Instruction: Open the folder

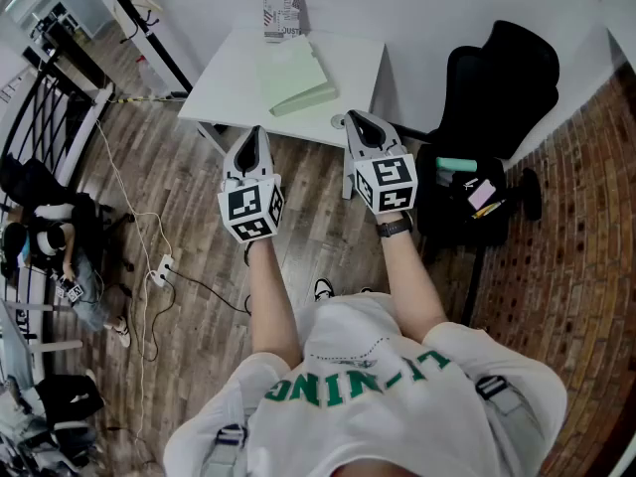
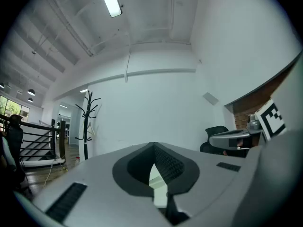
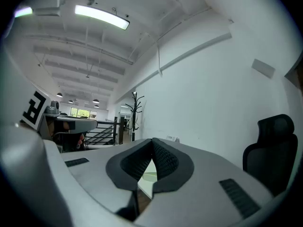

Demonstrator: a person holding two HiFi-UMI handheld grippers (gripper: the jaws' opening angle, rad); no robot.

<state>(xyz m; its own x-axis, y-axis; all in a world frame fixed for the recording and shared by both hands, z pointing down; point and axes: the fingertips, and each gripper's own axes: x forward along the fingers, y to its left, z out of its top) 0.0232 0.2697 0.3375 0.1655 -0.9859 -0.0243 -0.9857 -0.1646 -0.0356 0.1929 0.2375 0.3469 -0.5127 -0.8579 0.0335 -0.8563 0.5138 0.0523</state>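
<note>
Head view | step: approach; folder [image 1: 293,74] lies closed on tabletop [image 1: 224,85] | left tool [image 1: 254,134], right tool [image 1: 356,119]: both clenched, empty | next: reach the cover edge

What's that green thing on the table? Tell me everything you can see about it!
It is a pale green folder, flat and rectangular, with a smooth cover that could be plastic or card. It is closed, and its near edge shows some thickness. It lies flat on the white table, turned a bit askew to the table's edges. A small printed box stands just behind it; whether they touch cannot be told. Nothing else rests on it or holds it.
</note>
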